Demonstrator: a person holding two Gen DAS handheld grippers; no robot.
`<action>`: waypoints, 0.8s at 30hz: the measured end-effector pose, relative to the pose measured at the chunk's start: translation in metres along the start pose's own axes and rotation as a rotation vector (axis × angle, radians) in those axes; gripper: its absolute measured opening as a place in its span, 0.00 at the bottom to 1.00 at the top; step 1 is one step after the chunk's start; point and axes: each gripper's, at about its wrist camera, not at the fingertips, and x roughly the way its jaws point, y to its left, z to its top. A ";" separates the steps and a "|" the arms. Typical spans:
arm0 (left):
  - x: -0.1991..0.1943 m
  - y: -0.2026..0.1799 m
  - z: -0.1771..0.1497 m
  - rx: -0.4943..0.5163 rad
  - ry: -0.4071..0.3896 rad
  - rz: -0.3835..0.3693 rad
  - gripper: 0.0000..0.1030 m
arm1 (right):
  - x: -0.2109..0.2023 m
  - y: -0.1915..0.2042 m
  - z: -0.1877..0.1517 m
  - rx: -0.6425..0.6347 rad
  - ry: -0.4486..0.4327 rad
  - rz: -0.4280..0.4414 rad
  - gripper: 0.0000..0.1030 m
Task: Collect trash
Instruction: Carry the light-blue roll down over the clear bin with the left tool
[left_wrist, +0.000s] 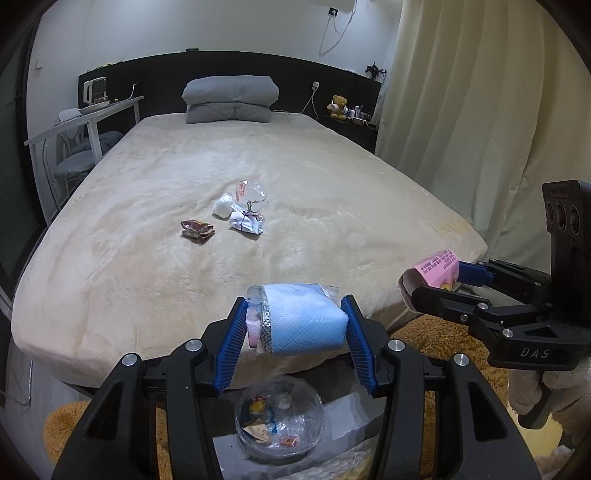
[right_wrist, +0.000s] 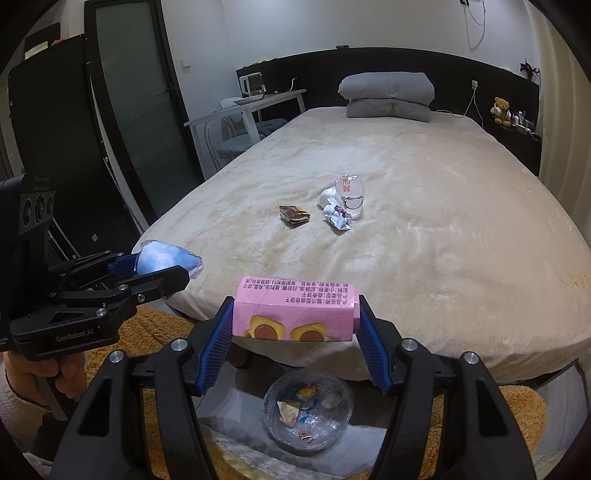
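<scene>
Left gripper (left_wrist: 293, 325) clamps a blue tissue pack (left_wrist: 303, 319); right gripper (right_wrist: 295, 317) clamps a pink carton (right_wrist: 295, 314), above a bin (right_wrist: 306, 417)

Folded grey quilt (left_wrist: 229, 99) at bedhead, teddy bear (left_wrist: 338, 107) on side shelf.

Dim, even indoor light with a cool cast, from no visible source. Soft shadows only, mild glare on the clear crinkled plastic bin liner (left_wrist: 280, 421) near the bottom. Strongly bowed at fisheye edges, dark vignetted corners, sharp mid-scene.
</scene>
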 end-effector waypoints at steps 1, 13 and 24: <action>0.000 0.000 -0.003 -0.003 0.004 -0.003 0.49 | 0.000 0.000 -0.002 0.001 0.006 0.003 0.61; 0.054 0.014 -0.029 -0.052 0.134 -0.035 0.49 | 0.058 -0.020 -0.028 0.063 0.159 0.025 0.61; 0.129 0.036 -0.066 -0.142 0.317 -0.065 0.49 | 0.128 -0.053 -0.063 0.186 0.341 0.054 0.61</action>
